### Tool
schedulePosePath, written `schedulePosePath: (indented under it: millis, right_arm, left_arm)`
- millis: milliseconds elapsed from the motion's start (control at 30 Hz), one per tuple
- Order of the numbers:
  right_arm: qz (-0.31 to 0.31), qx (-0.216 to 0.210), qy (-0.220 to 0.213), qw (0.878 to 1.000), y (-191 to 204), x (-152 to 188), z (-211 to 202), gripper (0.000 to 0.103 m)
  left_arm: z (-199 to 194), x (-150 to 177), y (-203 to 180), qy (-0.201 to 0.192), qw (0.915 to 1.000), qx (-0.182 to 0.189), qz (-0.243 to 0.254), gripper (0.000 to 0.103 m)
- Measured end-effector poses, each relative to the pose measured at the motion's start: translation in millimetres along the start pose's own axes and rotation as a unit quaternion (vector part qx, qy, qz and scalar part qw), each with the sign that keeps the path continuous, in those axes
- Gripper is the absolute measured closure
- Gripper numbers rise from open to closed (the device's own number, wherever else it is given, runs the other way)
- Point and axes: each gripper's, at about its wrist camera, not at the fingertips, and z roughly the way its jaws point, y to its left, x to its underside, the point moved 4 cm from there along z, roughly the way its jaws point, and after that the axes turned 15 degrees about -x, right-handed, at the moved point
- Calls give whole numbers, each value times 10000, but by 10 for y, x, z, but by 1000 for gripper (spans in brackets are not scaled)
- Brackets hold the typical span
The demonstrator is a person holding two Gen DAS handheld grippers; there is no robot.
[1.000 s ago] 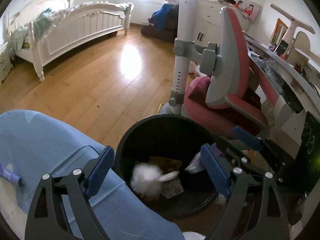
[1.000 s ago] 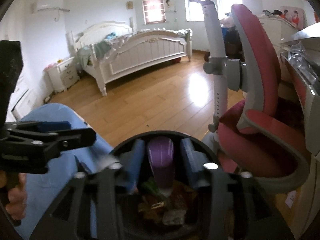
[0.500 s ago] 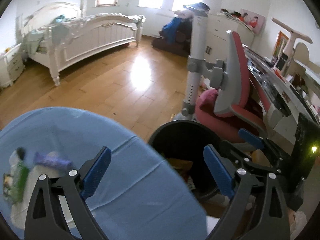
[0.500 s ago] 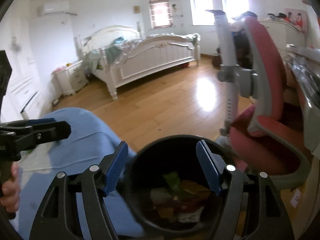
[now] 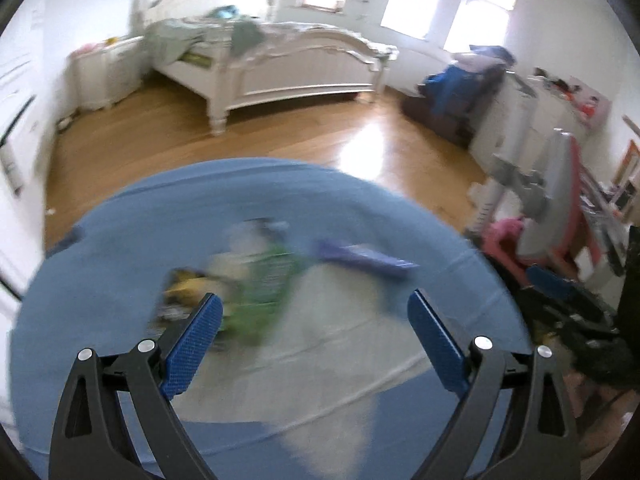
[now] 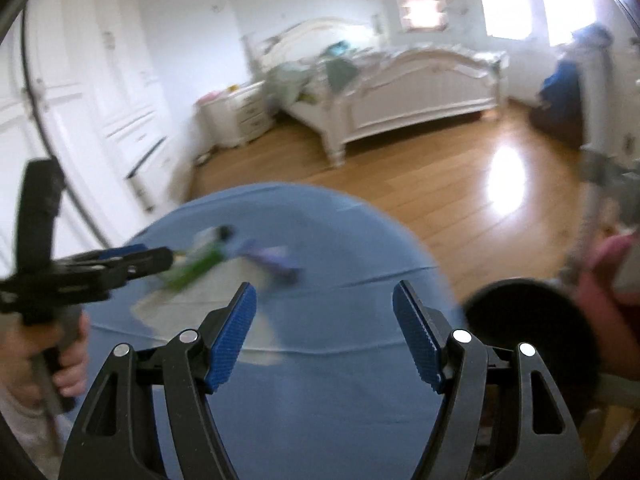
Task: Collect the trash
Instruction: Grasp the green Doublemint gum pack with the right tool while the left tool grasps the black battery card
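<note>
A round table with a blue cloth point(image 5: 120, 248) carries blurred trash: a green wrapper point(image 5: 268, 284), a purple wrapper point(image 5: 360, 258) and a yellow piece point(image 5: 182, 280). My left gripper point(image 5: 316, 340) is open and empty, just short of the green wrapper. My right gripper point(image 6: 324, 332) is open and empty above the blue cloth point(image 6: 320, 380), with the purple wrapper point(image 6: 272, 262) and green wrapper point(image 6: 196, 268) ahead to the left. The left gripper also shows in the right wrist view point(image 6: 132, 260). The black trash bin point(image 6: 528, 320) stands to the right of the table.
A pink and grey chair point(image 5: 560, 208) and a desk stand at the right. A white bed point(image 5: 280, 64) and a nightstand point(image 6: 236, 116) are across the wooden floor point(image 5: 280, 140). White cupboards point(image 6: 100, 100) line the left wall.
Both grippers swung left from over the bin to over the table. The right gripper opened and let go of a purple piece into the bin. White trash dropped from the left gripper.
</note>
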Motion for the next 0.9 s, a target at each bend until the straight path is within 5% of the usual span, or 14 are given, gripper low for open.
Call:
schedulePosePath:
  millis: [267,467,600,900]
  right_arm:
    - [431,-726,802,9932,575,-165,1026,32]
    - [677,-564,1195,9889,722,-271,1683,32]
    - [265,-28,1354,9904,791,-265,1917,33]
    - [-453,265,1519,9870,730,-177,1835,69]
  left_arm:
    - [259,139,769,405,9982,-432,-126,10]
    - [327,217,872,445,9975,-552,70,10]
    - [356,275,881,448,9966,-647,258,10]
    - [437,262,730,506,9957,-586,506,6]
